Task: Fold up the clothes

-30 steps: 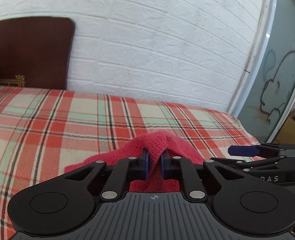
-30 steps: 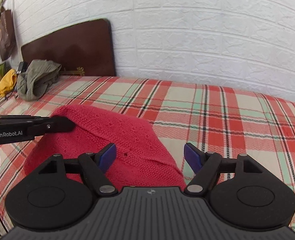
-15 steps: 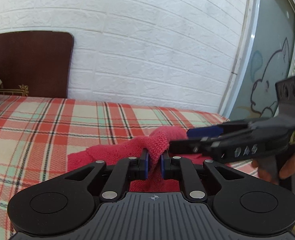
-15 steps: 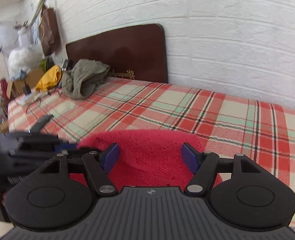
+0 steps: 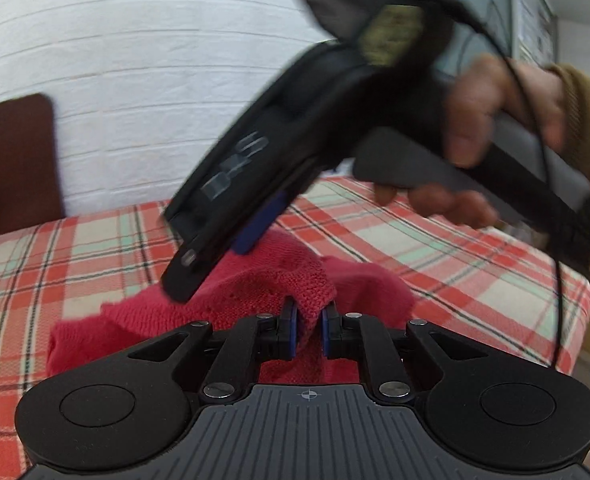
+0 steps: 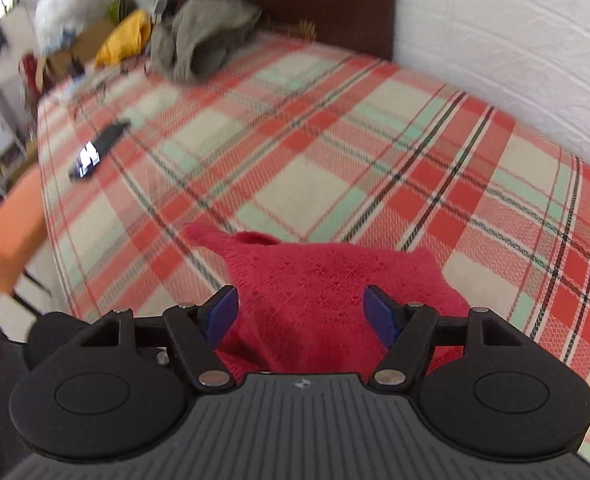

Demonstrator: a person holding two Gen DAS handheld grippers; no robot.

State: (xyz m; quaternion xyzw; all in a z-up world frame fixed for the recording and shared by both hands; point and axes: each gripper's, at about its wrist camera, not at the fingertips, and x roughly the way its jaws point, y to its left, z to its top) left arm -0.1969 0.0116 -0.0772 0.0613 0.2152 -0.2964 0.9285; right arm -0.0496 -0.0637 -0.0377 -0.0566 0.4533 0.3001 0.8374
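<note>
Phone [image 6: 97, 151], probably, and grey clothes [image 6: 203, 36] beyond red knit [image 6: 327, 276].

A red knitted garment [image 5: 351, 284] lies bunched on a bed covered with a red, cream and green plaid sheet [image 6: 335, 168]. Its loose, textured knit shows small holes in the weave. A fold of the fabric is pulled up into a narrow peak near the bed's front edge, and the rest slopes down from it in soft ridges. In the right wrist view the garment [image 6: 319, 288] forms a raised mound, with one narrow pointed end reaching out flat across the sheet.
</note>
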